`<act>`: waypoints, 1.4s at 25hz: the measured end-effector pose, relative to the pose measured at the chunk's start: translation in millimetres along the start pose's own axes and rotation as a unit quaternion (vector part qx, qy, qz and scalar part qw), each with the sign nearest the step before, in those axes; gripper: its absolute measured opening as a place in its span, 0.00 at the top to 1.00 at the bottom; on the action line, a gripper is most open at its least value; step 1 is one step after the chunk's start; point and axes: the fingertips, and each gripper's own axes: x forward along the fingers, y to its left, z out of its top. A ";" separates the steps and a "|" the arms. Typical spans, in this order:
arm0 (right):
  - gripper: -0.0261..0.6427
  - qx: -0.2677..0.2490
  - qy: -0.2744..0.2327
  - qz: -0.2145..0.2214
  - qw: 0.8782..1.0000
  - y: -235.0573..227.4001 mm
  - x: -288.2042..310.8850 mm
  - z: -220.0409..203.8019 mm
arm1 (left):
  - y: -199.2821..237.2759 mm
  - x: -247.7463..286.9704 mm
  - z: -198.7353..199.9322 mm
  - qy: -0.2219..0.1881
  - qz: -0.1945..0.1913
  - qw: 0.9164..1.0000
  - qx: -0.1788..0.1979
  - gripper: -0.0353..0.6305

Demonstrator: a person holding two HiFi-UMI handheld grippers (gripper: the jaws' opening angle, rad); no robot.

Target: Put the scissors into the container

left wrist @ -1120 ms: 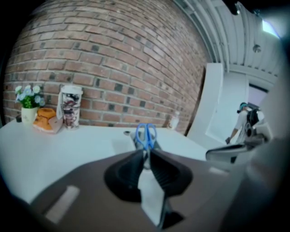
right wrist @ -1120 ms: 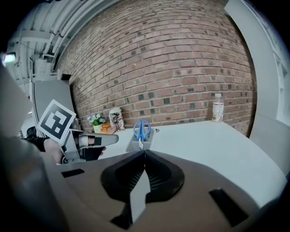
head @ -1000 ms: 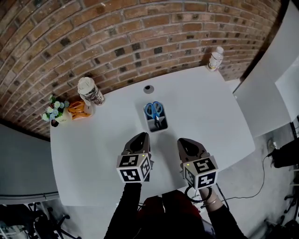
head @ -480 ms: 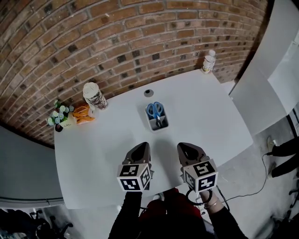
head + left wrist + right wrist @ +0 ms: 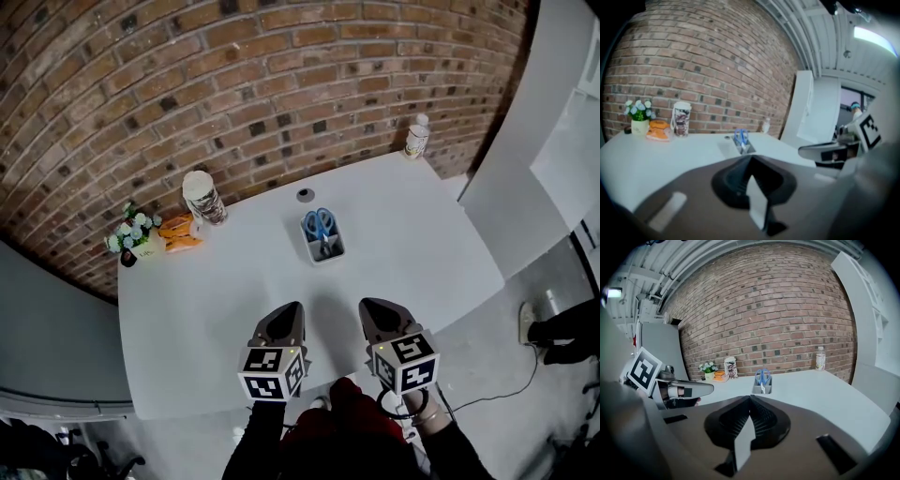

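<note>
Already the scissors (image 5: 321,224) stand in the container (image 5: 324,253) mid-surface (image 5: 206,291), blue loops up; we judge them light, stiff, best taken by the loops, with left tool (image 5: 284,317) and right tool (image 5: 377,315) clenched, empty.

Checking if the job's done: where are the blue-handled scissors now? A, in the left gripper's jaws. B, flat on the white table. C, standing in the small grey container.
C: the blue-handled scissors stand handles up inside the small grey container on the white table.
</note>
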 end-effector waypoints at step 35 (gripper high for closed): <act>0.95 -0.010 -0.039 -0.046 0.998 69.8 -86.2 -23.4 | -6.5 -123.7 -23.1 -0.032 -0.031 0.999 0.009 0.94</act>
